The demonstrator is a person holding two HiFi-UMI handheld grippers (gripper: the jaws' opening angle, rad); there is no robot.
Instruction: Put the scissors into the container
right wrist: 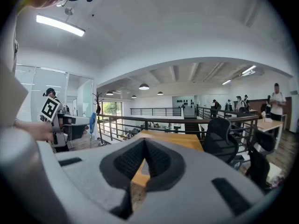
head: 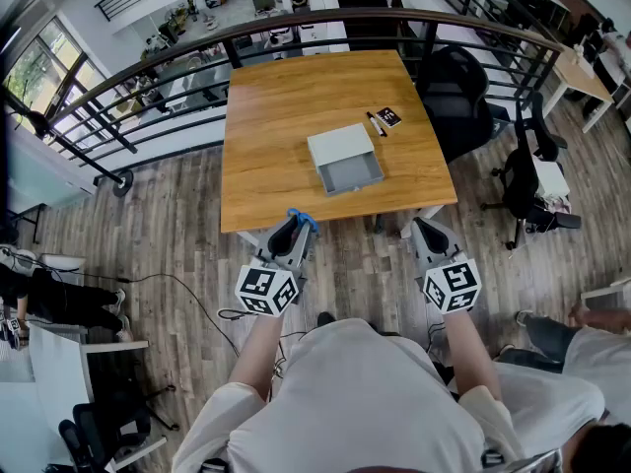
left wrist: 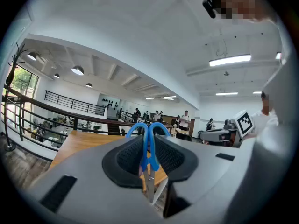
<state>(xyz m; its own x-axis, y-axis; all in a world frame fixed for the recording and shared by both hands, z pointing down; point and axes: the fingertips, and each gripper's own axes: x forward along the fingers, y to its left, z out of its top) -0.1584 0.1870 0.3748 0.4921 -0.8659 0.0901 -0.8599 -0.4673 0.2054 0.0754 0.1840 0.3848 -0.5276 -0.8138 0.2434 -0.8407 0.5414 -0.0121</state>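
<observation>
Blue-handled scissors (head: 302,219) stick out of my left gripper (head: 295,227), handles up and forward, just off the near edge of the wooden table (head: 266,106). In the left gripper view the pads press on the scissors (left wrist: 148,141) below the handle loops, with the blades pointing back between them; the left gripper (left wrist: 148,157) is shut on them. The container (head: 345,160), a grey box with an open drawer, sits mid-table beyond both grippers. My right gripper (head: 426,229) hovers at the table's near right corner, jaws shut and nothing between them (right wrist: 144,158).
A black marker (head: 376,124) and a small black card (head: 388,117) lie on the table behind the container. Black office chairs (head: 459,87) stand to the right. A curved railing (head: 148,67) runs behind the table. A seated person's legs (head: 577,343) show at lower right.
</observation>
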